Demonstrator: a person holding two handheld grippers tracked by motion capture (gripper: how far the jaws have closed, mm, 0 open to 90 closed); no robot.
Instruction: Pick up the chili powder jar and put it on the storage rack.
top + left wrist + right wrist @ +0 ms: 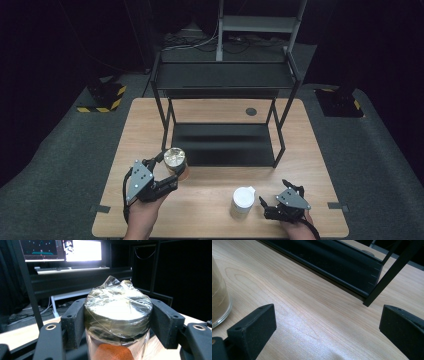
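Nearest me, my right gripper (274,203) rests on the table (210,200) at the near right, jaws spread wide around nothing. Just left of it stands a white-lidded jar (243,201). Farther left, my left gripper (169,172) clamps a film-wrapped jar (175,161) under its lid. Beyond stands the black shelf rack (222,80).
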